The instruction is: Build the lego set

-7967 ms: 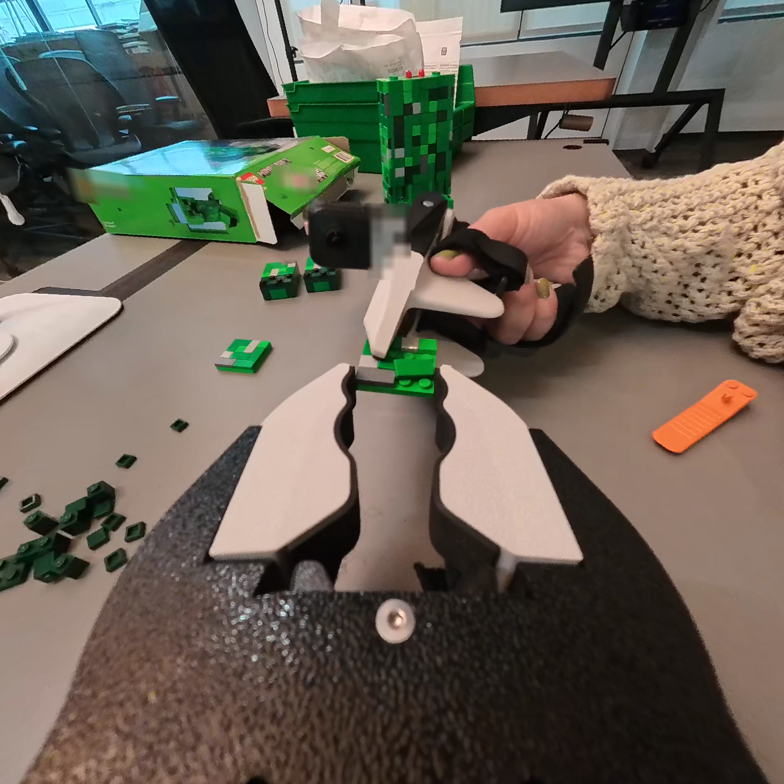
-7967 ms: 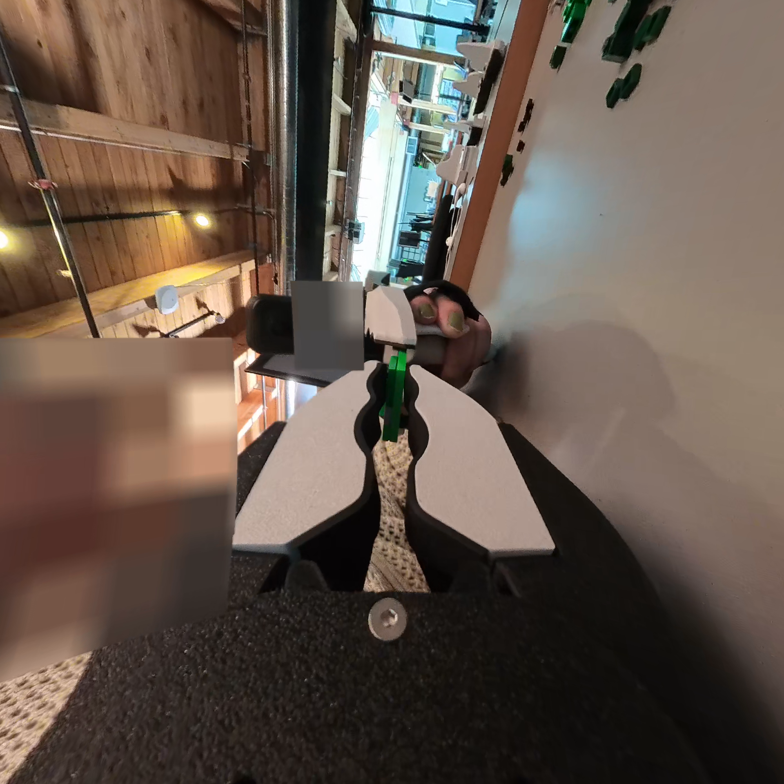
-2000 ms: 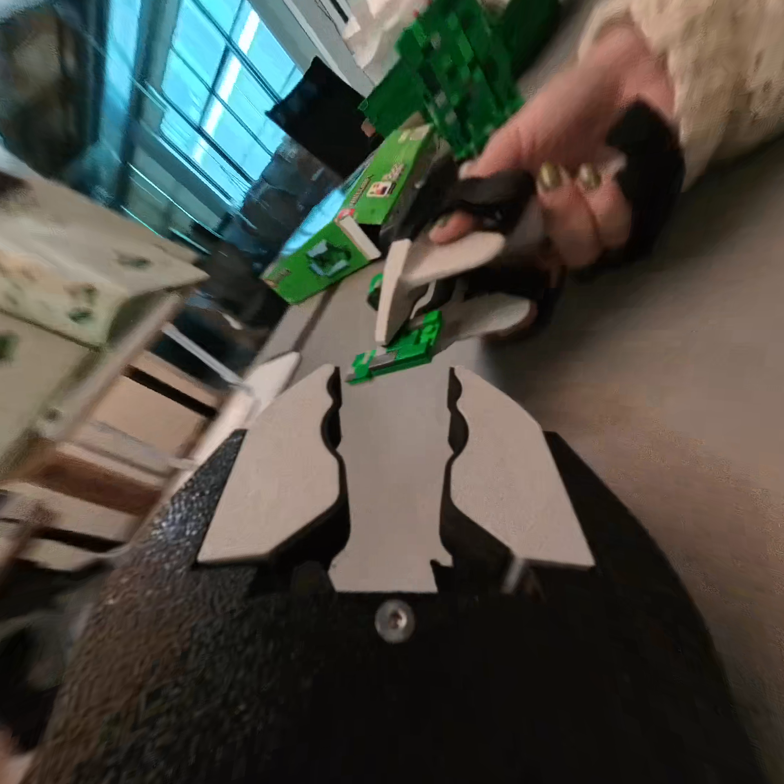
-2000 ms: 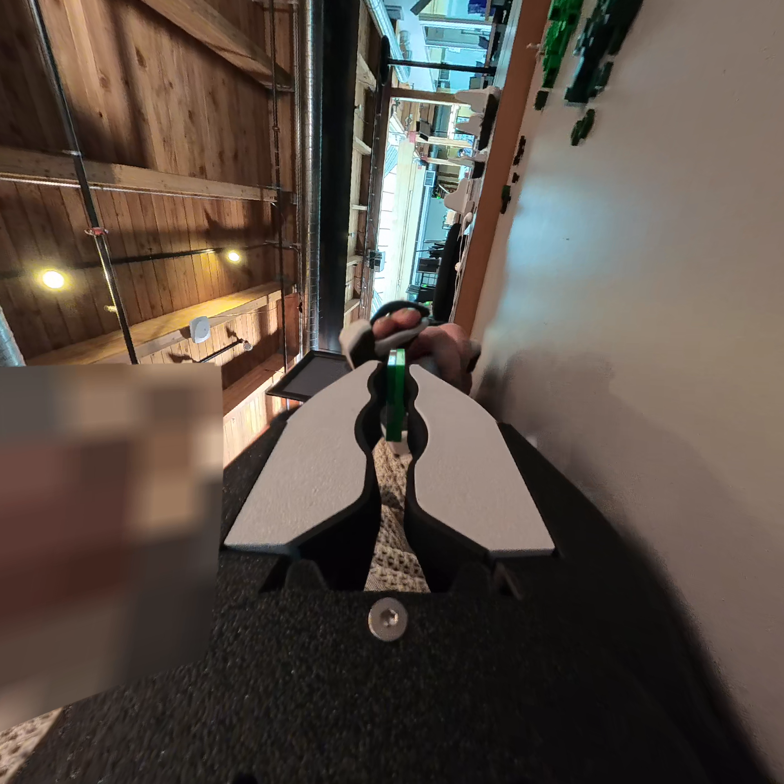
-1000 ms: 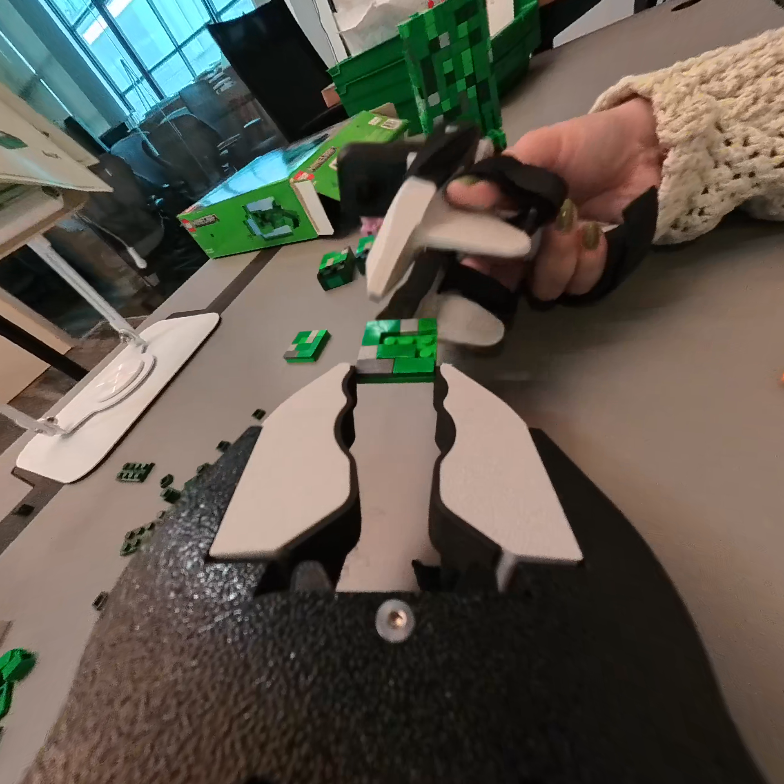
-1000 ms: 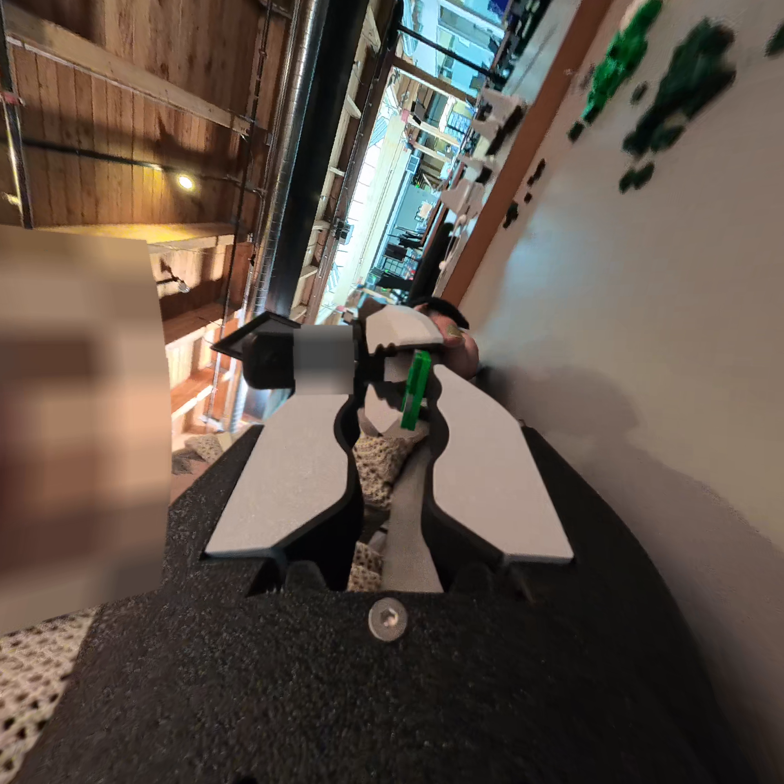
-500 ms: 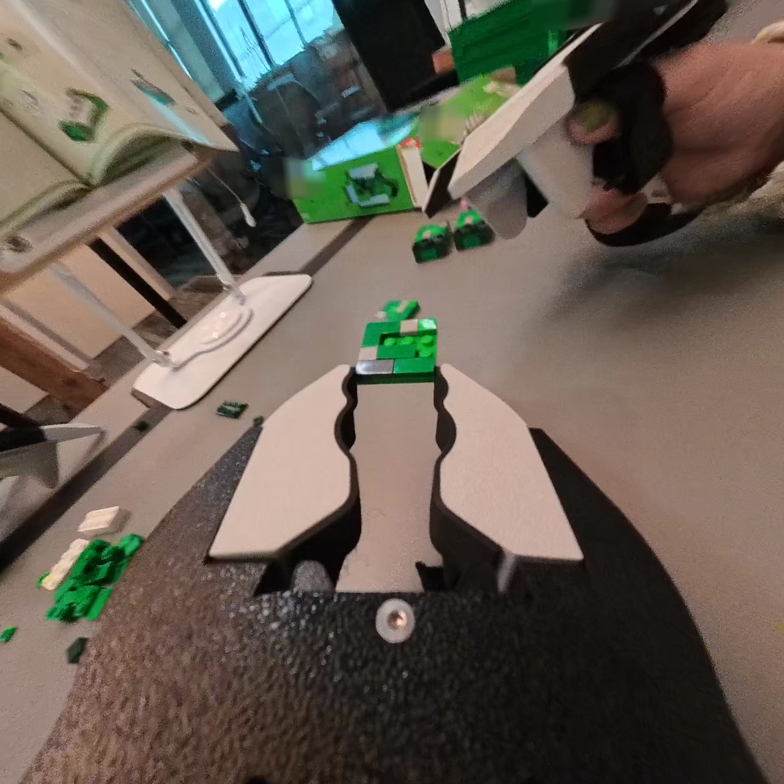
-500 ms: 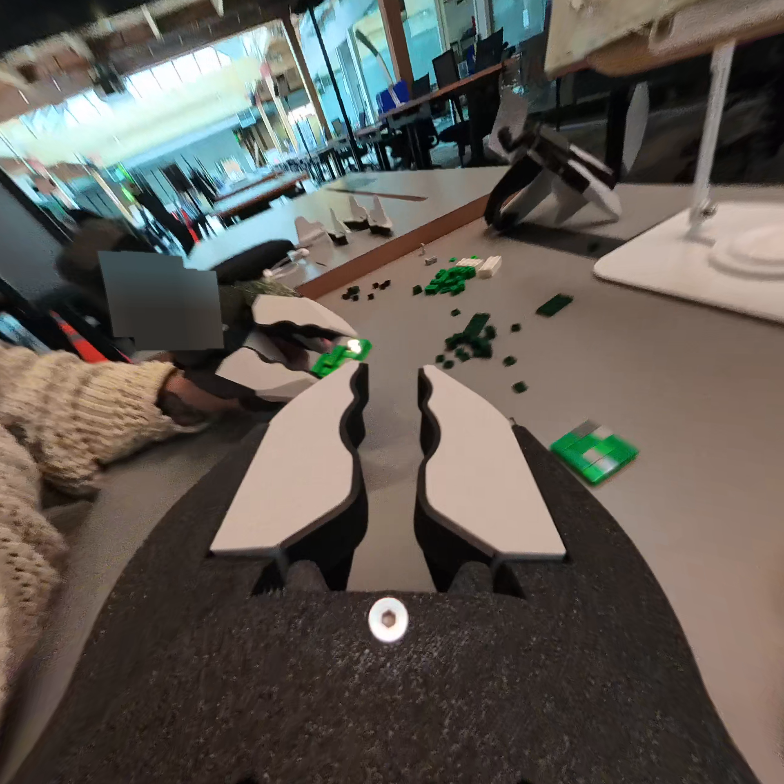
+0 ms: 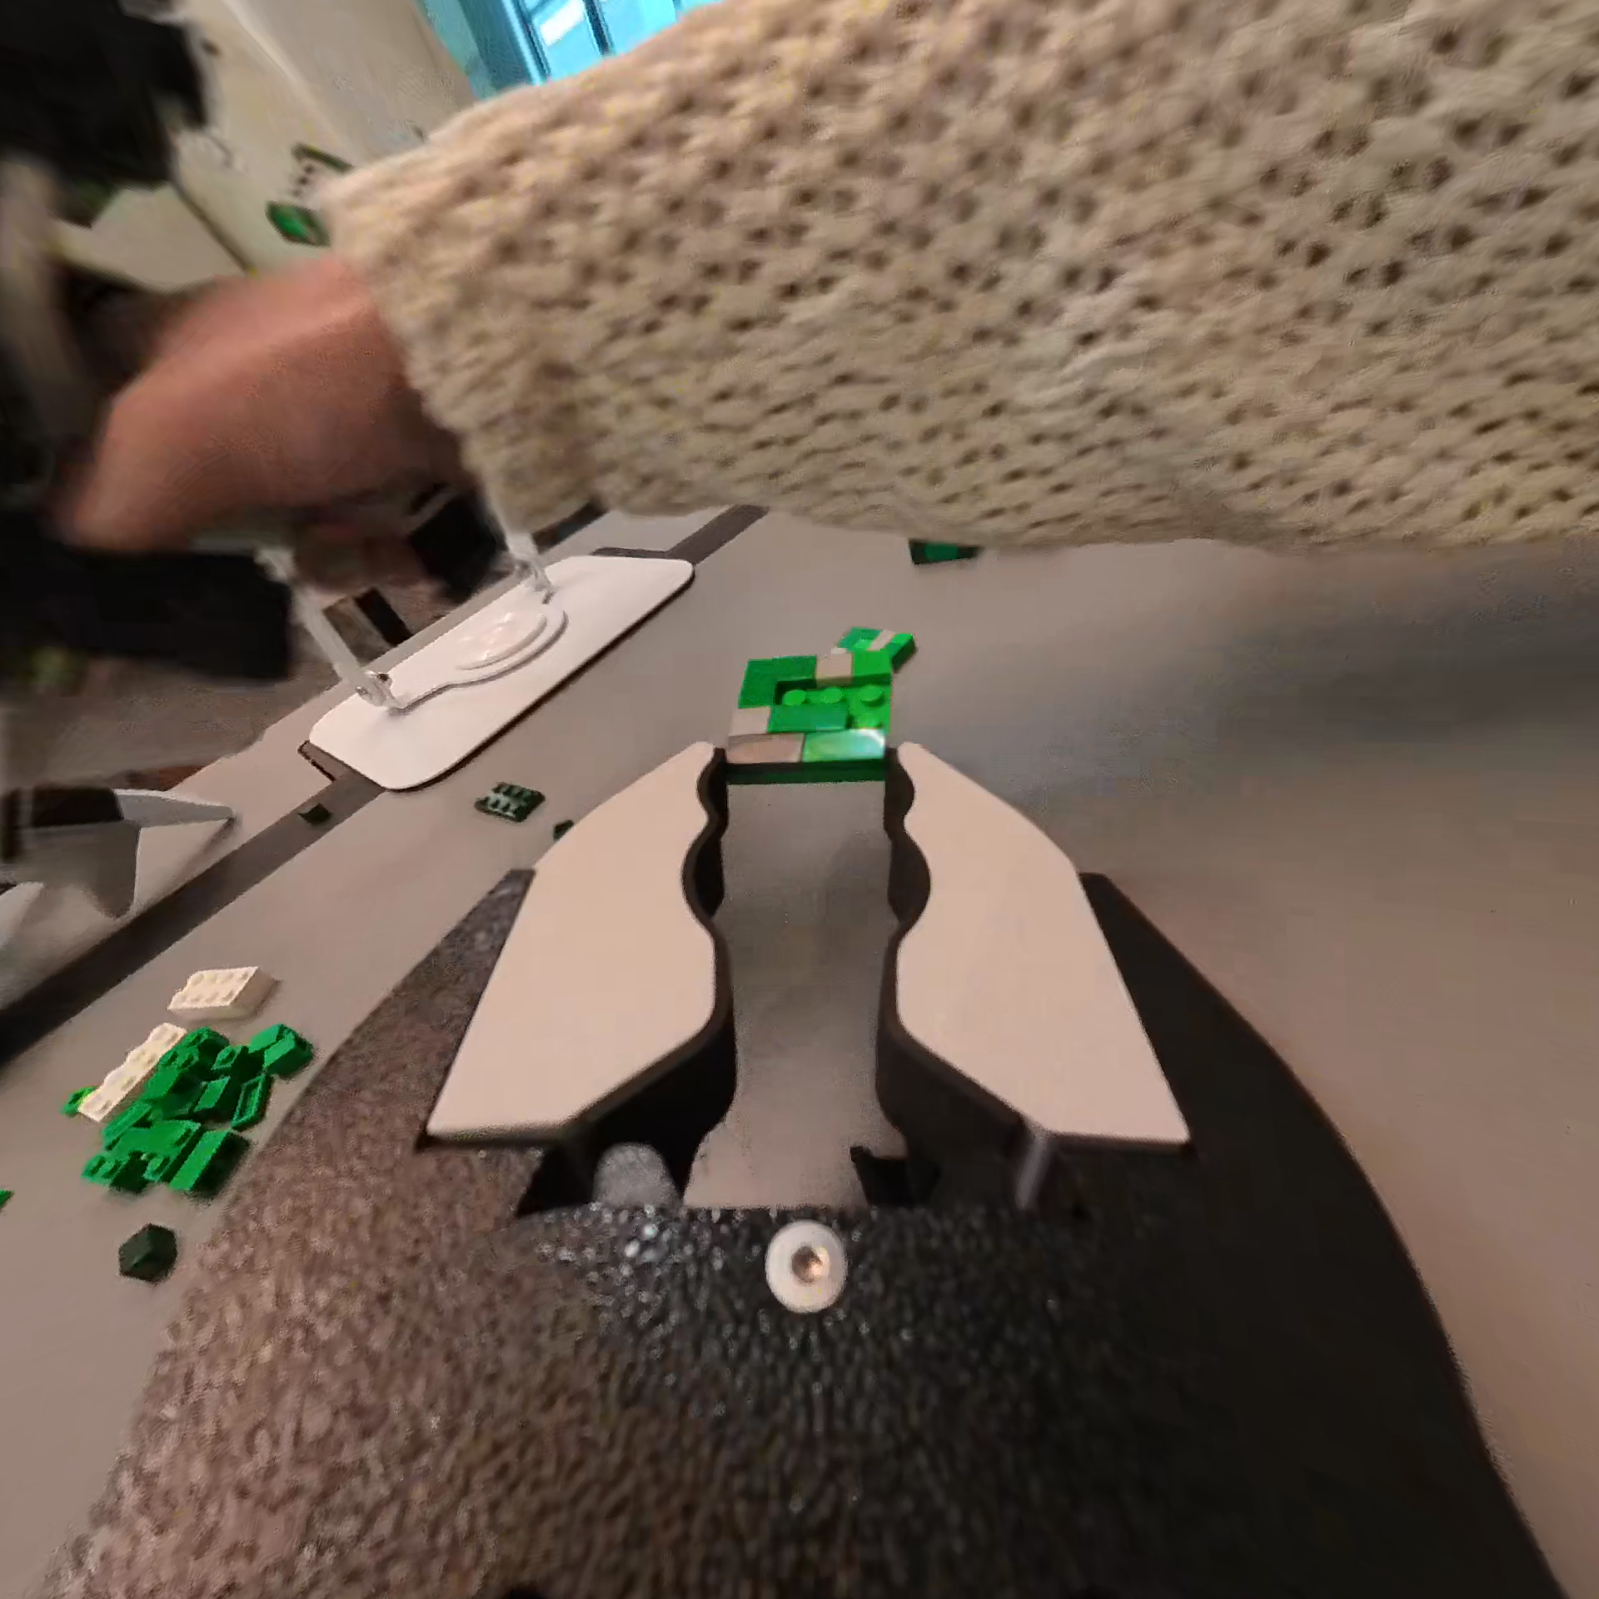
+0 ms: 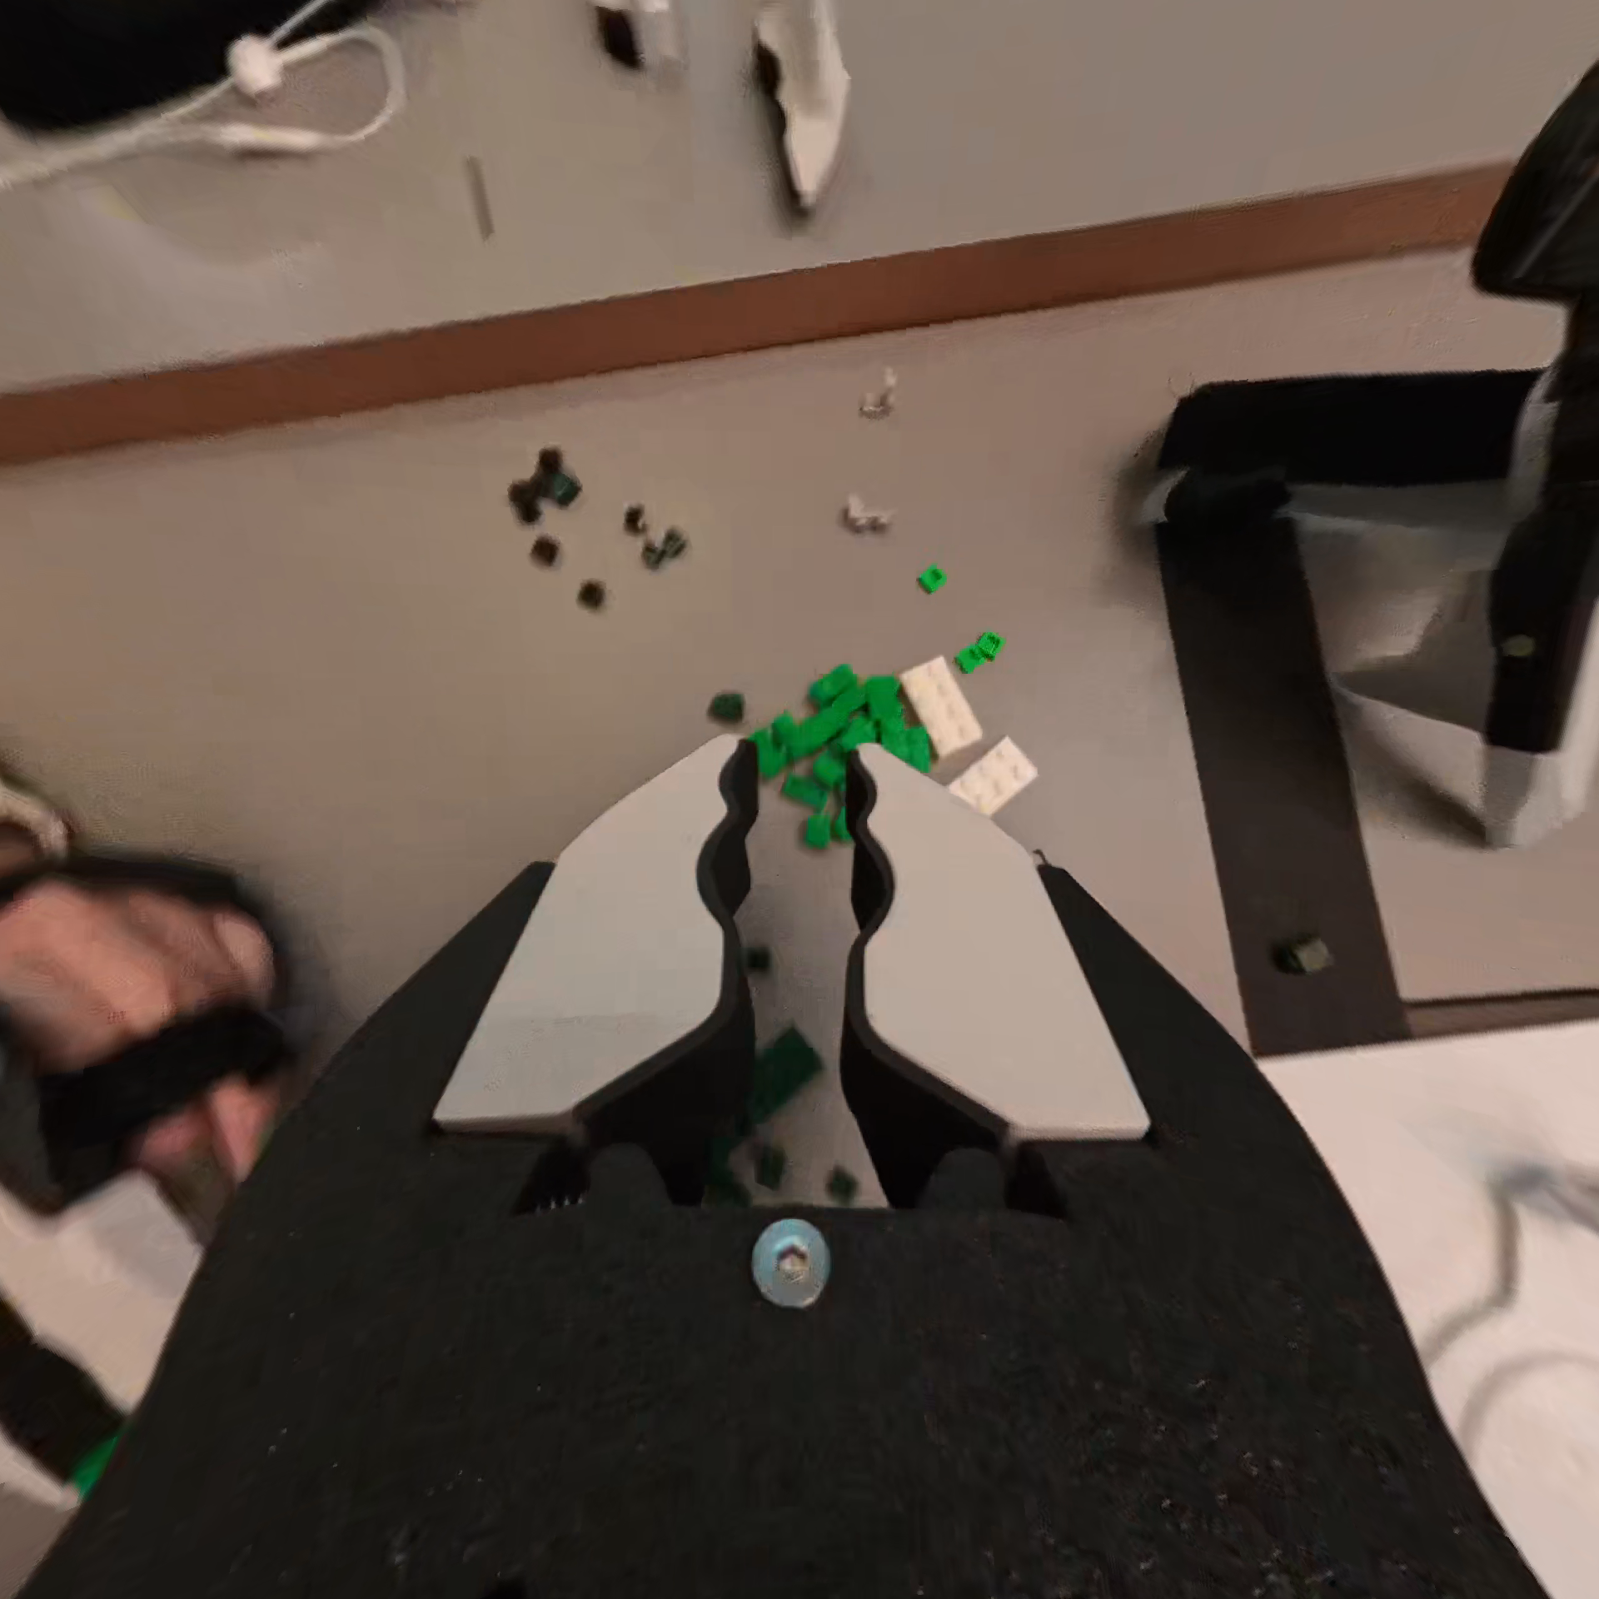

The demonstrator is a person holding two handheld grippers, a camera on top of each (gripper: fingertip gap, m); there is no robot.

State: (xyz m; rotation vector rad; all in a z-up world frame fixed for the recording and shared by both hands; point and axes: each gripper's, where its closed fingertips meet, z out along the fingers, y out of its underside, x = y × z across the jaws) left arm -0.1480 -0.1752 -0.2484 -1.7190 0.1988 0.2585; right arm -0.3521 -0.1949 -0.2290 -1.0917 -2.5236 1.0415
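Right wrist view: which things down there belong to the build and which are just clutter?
Job:
- right gripper, open, empty
- bright green brick pile
- two white plates
- dark green loose bits
- green plate assembly, in left gripper

Lying about:
- white stand base
- white cord

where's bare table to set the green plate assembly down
Bare grey table lies right of the green plate assembly in the left gripper. It is crowded left: bright green pile, white bricks, white stand base.

we can read no text, label, brand, number or sign here; the pictures are too blurred for any lettering.
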